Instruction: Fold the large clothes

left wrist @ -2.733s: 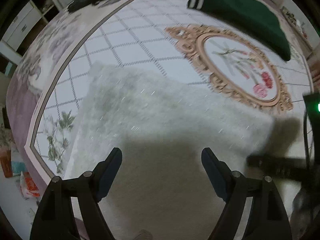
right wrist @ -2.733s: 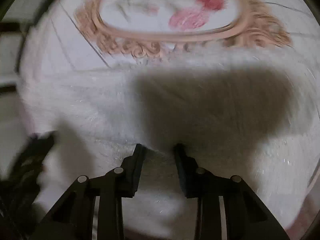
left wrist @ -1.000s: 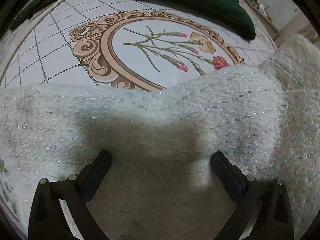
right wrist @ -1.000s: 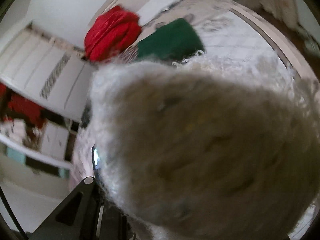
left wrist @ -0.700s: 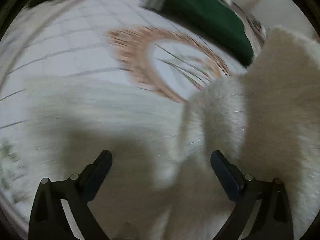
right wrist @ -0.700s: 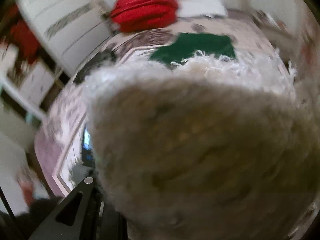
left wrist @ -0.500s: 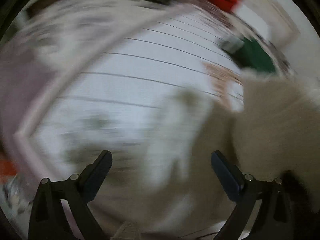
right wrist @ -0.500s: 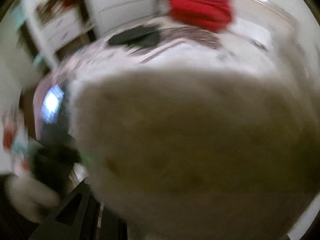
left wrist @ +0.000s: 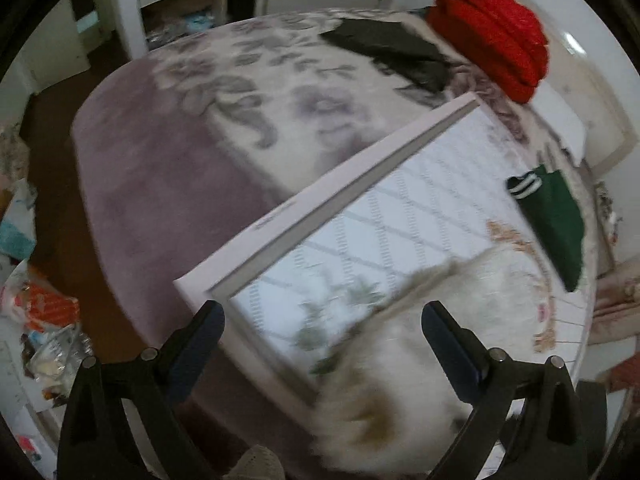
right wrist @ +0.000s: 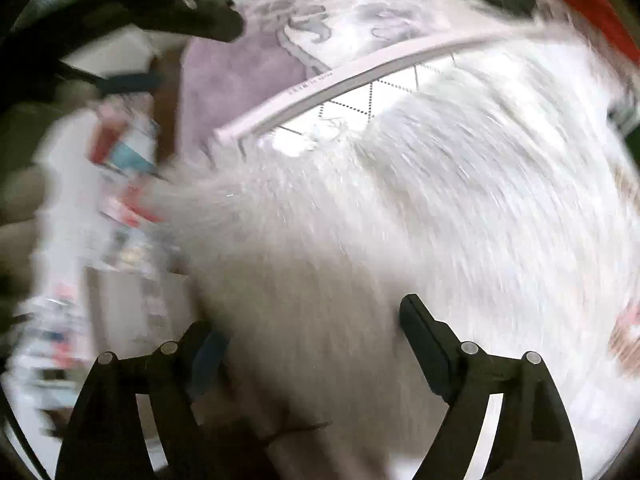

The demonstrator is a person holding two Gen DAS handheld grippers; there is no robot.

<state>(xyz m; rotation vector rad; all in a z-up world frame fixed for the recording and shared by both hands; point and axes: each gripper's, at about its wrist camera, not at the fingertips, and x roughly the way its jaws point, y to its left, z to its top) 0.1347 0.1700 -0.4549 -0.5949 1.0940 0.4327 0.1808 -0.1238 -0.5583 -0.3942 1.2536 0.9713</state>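
White fluffy sweater [right wrist: 400,208]: lies on mat [left wrist: 400,216], bed; long axis blurred, cannot tell. Right gripper [right wrist: 312,336]: directly above it, jaws opening, fabric between, unpressed; nearer. Left gripper [left wrist: 320,320]: jaws apart, empty, sweater toward right jaw.

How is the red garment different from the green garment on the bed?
The red garment is a thick folded stack near the far end of the bed; the green garment lies flat and thin on the patterned mat. The green one has white stripes at one end; the red one is plain. Both lie untouched.
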